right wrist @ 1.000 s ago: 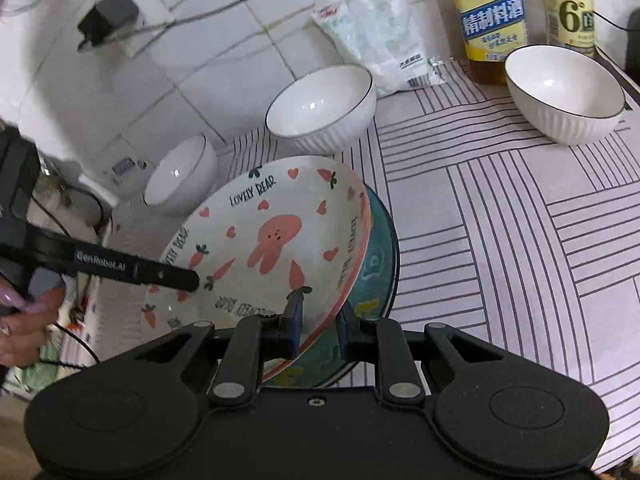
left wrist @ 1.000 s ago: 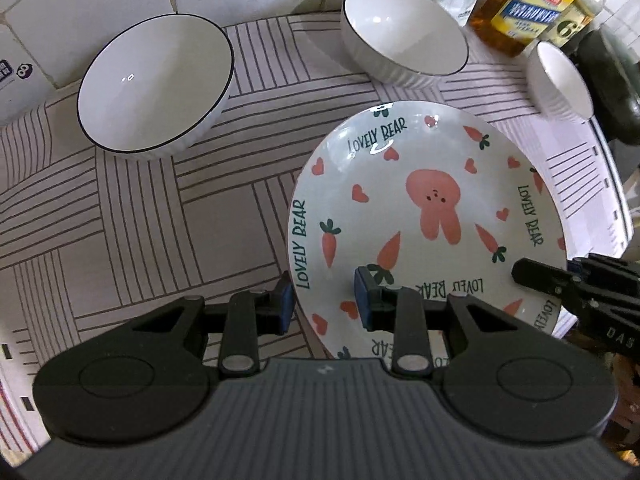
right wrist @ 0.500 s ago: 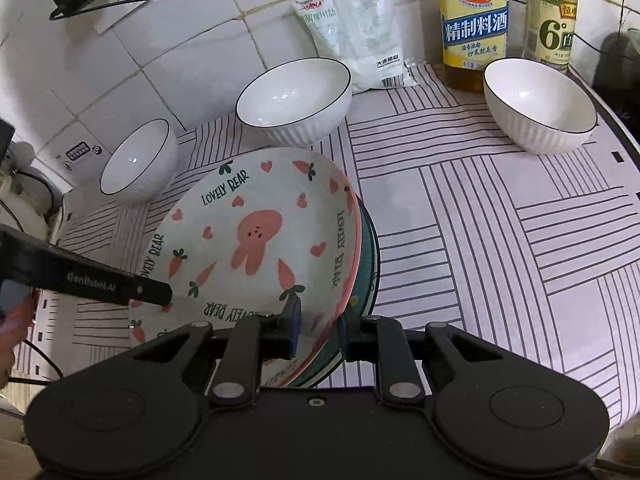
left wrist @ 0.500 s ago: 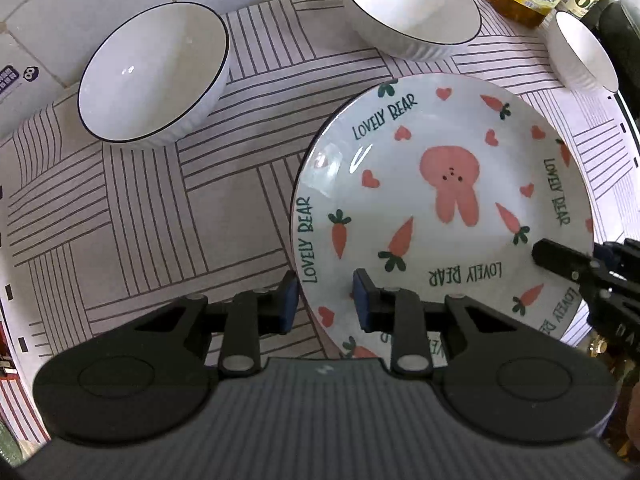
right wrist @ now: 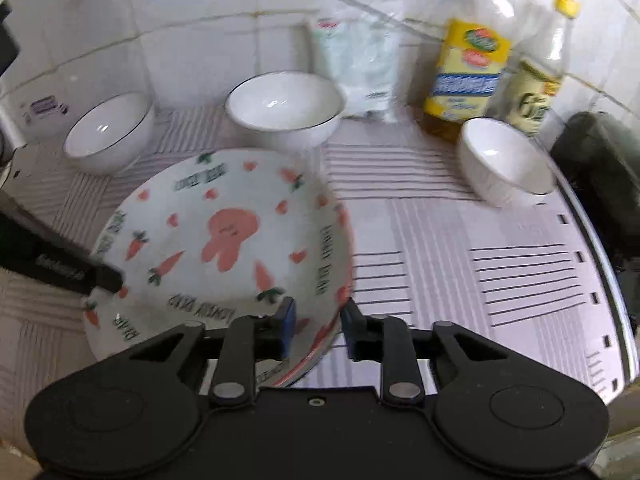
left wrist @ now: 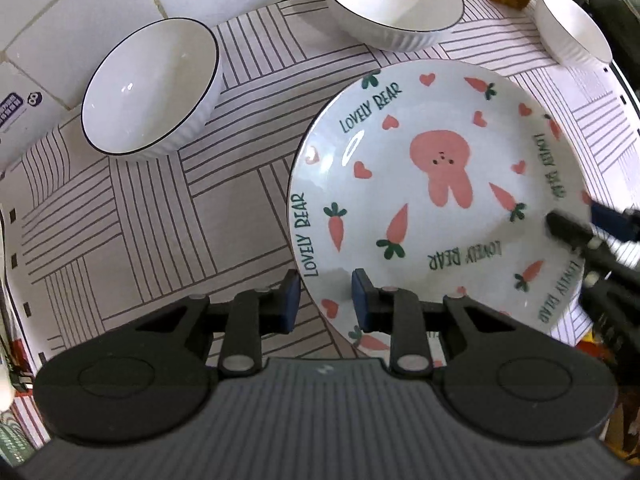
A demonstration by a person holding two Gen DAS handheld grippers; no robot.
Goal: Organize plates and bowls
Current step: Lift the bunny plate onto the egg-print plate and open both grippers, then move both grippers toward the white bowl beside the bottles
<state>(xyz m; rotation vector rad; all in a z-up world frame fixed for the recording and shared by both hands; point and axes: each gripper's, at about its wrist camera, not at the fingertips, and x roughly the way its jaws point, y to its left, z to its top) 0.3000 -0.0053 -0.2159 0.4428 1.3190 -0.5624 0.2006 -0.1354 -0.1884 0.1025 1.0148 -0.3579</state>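
Observation:
A white plate with a pink rabbit, carrots and "LOVELY BEAR" lettering (left wrist: 432, 184) lies flat on the striped mat; it also shows in the right wrist view (right wrist: 224, 248). My left gripper (left wrist: 324, 304) is open, its fingers astride the plate's near-left rim. My right gripper (right wrist: 316, 326) is open, its fingers astride the plate's right rim; it shows at the right of the left wrist view (left wrist: 588, 228). Three white bowls with dark rims stand behind: left (left wrist: 148, 88), middle (left wrist: 392, 0), right (left wrist: 572, 28).
The striped mat (left wrist: 140, 216) covers the counter. Two bottles (right wrist: 468, 68) and a plastic bag (right wrist: 360, 64) stand against the tiled wall. A dark object (right wrist: 600, 168) sits at the right edge. The counter's edge runs along the right.
The plate has come down from its tilt and lies flat over the teal plate, which no longer shows. My right gripper has opened off the rim. Both cameras have shifted.

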